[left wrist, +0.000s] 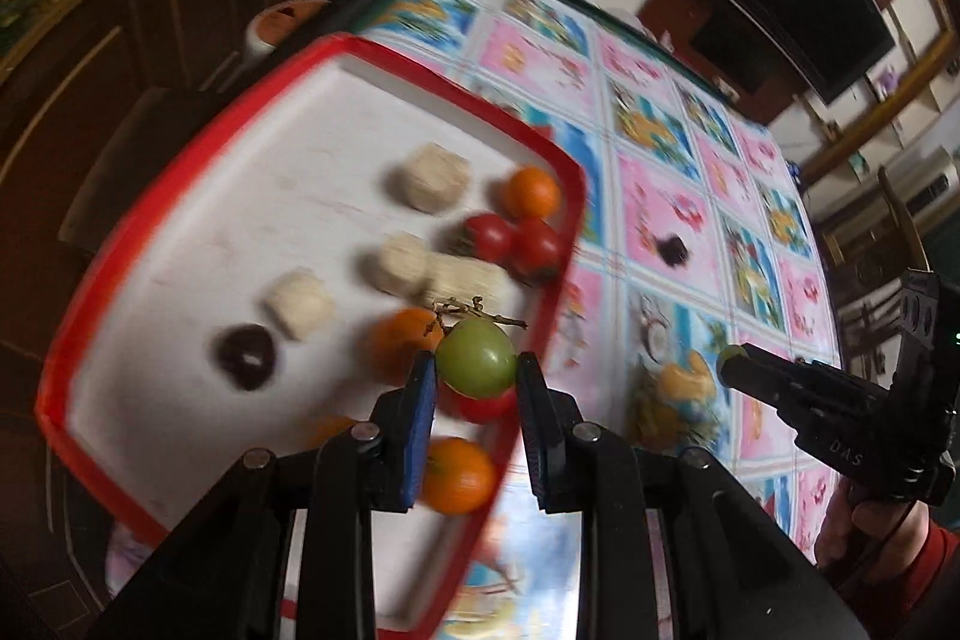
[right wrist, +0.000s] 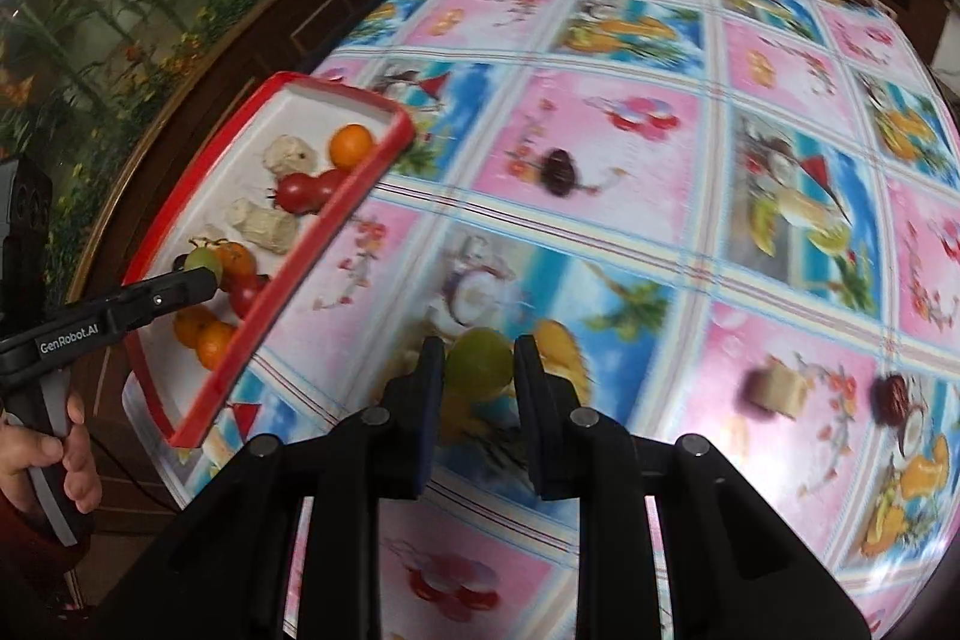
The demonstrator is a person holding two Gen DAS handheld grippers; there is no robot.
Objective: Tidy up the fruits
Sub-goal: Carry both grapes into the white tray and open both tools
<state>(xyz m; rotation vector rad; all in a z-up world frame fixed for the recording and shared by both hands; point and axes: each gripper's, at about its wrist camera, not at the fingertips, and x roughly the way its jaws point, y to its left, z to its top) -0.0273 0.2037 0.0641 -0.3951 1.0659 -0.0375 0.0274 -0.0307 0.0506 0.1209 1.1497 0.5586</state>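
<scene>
Both hands are mid-carry right now. The left gripper (left wrist: 476,370) is clamped on a green grape (left wrist: 477,365) that has a bit of dry stem on top, and it hangs just above the near corner of the red-rimmed tray (left wrist: 120,244). Below and ahead of it sit oranges (left wrist: 531,192), a pair of red cherry tomatoes (left wrist: 513,241), some pale beige chunks (left wrist: 433,178) I can't identify, and a dark date-looking fruit (left wrist: 246,358) off to its left.

The right gripper (right wrist: 479,367) is pinched shut on a second green grape (right wrist: 480,361), up off the surface (right wrist: 630,244), with the tray well to its left. More strays lie on the tablecloth: a dark fruit (right wrist: 558,172) ahead of it, plus a beige chunk (right wrist: 777,387) and another dark fruit (right wrist: 895,396) off to its right.

So I'd call this the drop-off step. The left one looks about ready: lower into a free spot on the white tray floor beside the oranges and let go gently so the grape doesn't roll. The right one needs to swing left over the rim first.
</scene>
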